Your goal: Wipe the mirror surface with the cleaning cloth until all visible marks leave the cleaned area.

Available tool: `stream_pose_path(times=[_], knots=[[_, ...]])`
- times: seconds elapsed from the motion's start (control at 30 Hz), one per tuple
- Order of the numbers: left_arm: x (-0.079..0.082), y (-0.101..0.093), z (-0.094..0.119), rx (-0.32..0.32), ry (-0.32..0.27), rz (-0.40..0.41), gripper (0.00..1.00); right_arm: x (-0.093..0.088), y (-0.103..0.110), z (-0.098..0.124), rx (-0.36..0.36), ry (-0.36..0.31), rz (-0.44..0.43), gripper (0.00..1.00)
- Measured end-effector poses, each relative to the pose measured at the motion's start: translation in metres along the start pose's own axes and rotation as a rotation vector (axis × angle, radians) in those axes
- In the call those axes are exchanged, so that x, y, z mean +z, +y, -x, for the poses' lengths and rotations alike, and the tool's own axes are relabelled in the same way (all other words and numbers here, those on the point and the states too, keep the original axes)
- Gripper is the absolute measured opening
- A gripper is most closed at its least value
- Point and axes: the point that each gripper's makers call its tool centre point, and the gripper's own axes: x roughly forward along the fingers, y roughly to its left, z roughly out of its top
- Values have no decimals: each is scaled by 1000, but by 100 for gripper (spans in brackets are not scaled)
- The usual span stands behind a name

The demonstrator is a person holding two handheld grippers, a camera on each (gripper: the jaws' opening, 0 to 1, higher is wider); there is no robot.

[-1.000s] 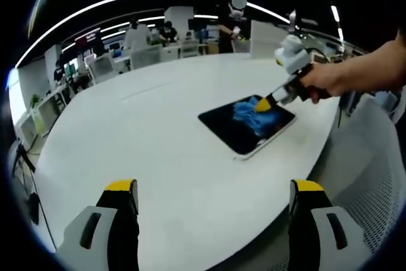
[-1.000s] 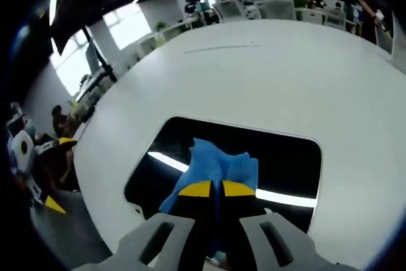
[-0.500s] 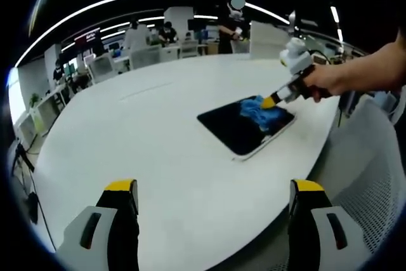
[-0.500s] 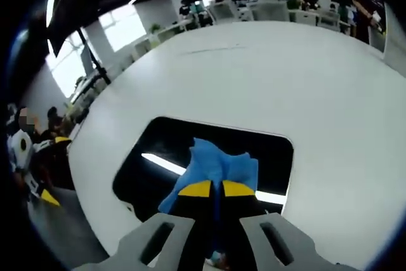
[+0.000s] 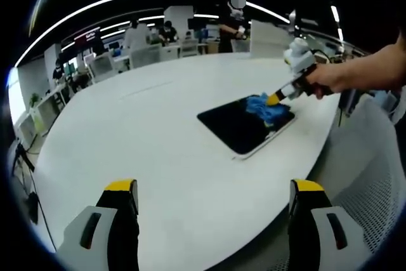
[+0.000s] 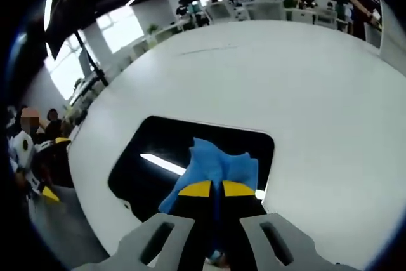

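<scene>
Right claw, clamped on the blue cleaning cloth, has swept it to the mirror's far corner on the white surface—wiping under way; left claw hangs open, empty.

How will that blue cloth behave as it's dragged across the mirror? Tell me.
The crumpled blue cleaning cloth probably stays floppy: it bunches in soft folds where the right tool pinches it. It likely weighs little, being thin fabric. On the dark, glossy rectangular mirror it should slide easily, though the bunched cloth may drag unevenly.
</scene>
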Motion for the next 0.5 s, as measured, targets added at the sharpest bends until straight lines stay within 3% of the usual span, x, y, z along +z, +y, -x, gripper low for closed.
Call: stream_pose_path(times=[0.2, 0.33, 0.5], knots=[[0, 0, 0, 2, -1, 0, 99, -3, -11, 6, -24, 4, -14, 0], [0, 1, 0, 4, -5, 3, 99, -4, -22, 10, -58, -5, -74, 0], [0, 1, 0, 2, -5, 3, 99, -5, -25, 13, -77, 1, -42, 0]])
